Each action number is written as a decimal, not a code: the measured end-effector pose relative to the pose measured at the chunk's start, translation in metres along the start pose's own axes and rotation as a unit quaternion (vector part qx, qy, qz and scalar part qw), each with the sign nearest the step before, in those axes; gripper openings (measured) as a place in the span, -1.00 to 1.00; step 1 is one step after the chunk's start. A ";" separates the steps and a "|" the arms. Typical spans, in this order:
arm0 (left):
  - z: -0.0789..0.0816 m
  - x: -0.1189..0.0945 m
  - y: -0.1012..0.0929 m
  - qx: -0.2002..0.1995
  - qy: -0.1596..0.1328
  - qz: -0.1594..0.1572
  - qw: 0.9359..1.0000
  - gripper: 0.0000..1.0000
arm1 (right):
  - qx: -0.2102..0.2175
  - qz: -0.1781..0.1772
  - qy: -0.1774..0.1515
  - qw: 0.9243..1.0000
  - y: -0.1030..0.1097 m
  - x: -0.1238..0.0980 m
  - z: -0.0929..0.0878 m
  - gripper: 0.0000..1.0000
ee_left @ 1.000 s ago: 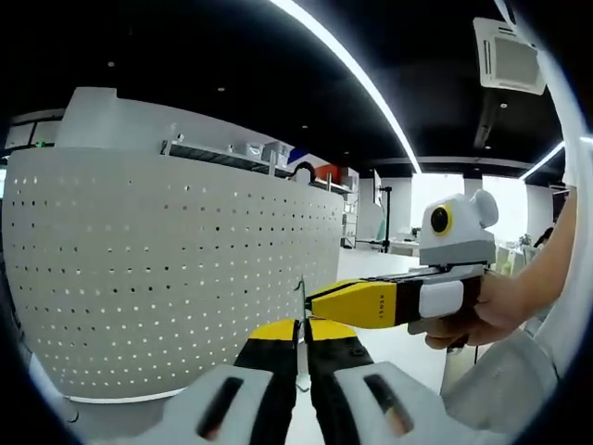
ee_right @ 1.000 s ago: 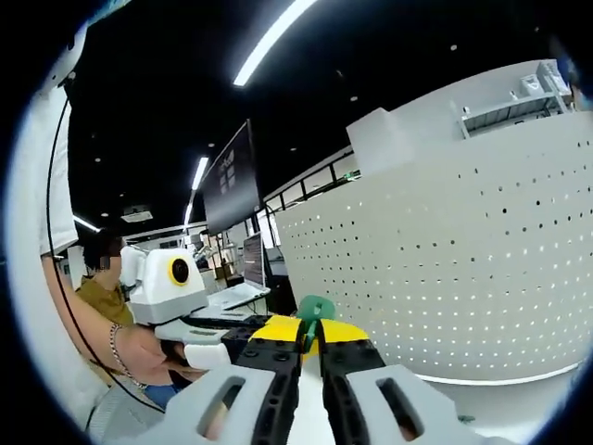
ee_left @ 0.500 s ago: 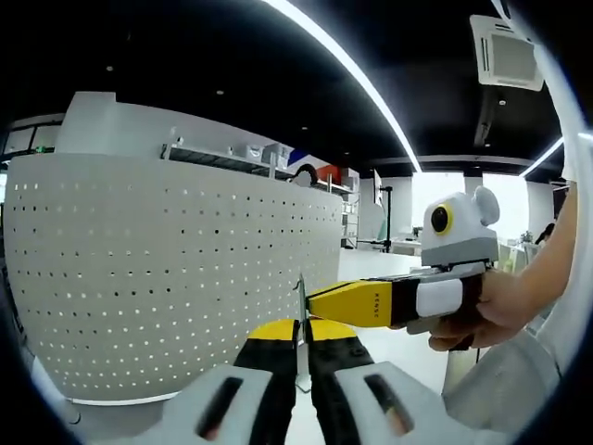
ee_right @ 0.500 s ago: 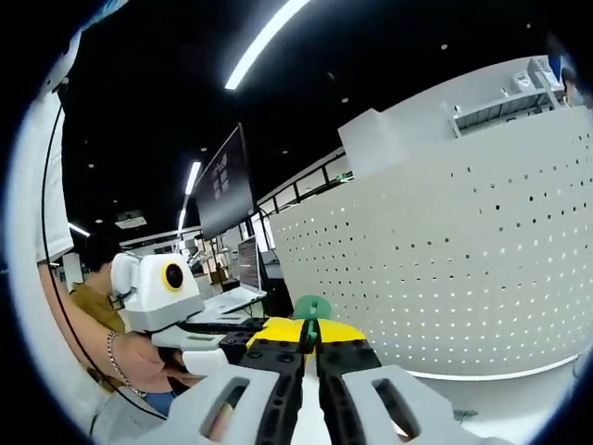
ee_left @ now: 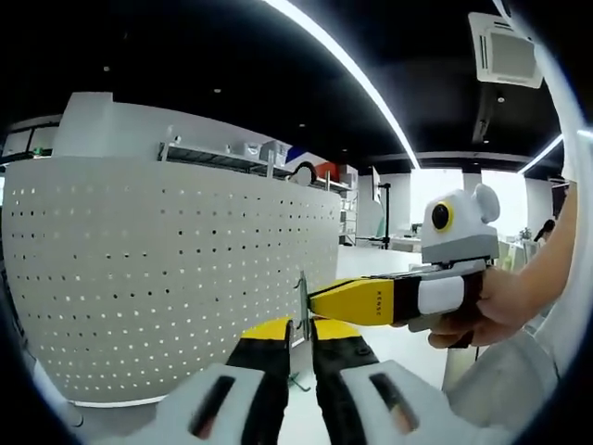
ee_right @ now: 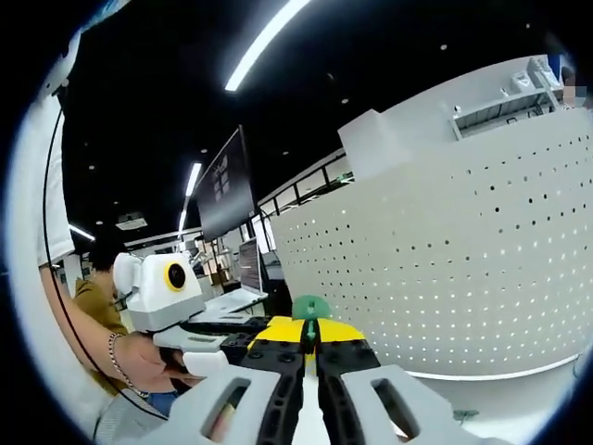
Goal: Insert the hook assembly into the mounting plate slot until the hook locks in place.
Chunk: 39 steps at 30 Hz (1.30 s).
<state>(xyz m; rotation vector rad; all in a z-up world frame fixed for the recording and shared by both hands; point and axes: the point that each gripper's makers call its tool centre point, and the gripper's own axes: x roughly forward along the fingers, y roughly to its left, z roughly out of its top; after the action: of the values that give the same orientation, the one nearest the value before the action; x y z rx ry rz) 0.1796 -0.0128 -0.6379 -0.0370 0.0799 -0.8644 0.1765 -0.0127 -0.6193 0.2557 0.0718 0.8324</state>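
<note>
In the left gripper view my left gripper (ee_left: 301,326) is shut on a thin metal mounting plate (ee_left: 301,295), seen edge-on and standing upright between its yellow tips. My right gripper (ee_left: 320,301) reaches in from the right and its yellow tip meets that plate. In the right gripper view my right gripper (ee_right: 309,330) is shut on a green hook assembly (ee_right: 310,306) that sticks up just past its tips. The left gripper (ee_right: 243,326) comes in from the left, its tip hidden behind my right jaws. The joint between hook and plate is hidden.
A curved white perforated panel (ee_left: 167,278) (ee_right: 463,278) stands close behind the grippers. A hand (ee_left: 496,311) holds the right gripper, another hand (ee_right: 139,357) the left. A dark screen (ee_right: 227,185) and a laptop (ee_right: 243,289) sit at the back left. A white tabletop (ee_right: 500,399) lies below.
Both grippers stay shut and pressed together at the plate. The views have shifted only slightly with the hands.
</note>
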 end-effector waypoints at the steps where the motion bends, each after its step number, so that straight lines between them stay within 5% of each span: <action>1: -0.001 0.000 0.000 -0.001 0.002 -0.002 1.000 -0.57 | 0.002 0.001 -0.001 1.000 0.000 0.000 0.001 -1.00; 15: -0.018 0.005 -0.015 0.039 0.038 -0.026 0.998 0.15 | 0.001 0.000 0.000 1.000 0.000 -0.002 0.002 -1.00; 24: -0.022 0.008 -0.016 0.032 0.046 -0.025 0.998 0.63 | 0.001 -0.001 -0.001 1.000 0.000 -0.002 0.002 -1.00; 33: -0.027 0.007 -0.017 0.031 0.052 -0.028 0.998 0.62 | -0.008 -0.005 0.003 1.000 -0.001 -0.002 0.003 -1.00; 39: -0.043 0.004 -0.010 0.008 0.072 -0.020 0.997 0.61 | -0.041 -0.022 0.002 0.999 -0.007 -0.002 0.019 -1.00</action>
<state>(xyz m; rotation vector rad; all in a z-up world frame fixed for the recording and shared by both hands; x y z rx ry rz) 0.1709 -0.0218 -0.6808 0.0387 0.2068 -0.9064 0.1832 -0.0226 -0.6028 0.1754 0.0475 0.7908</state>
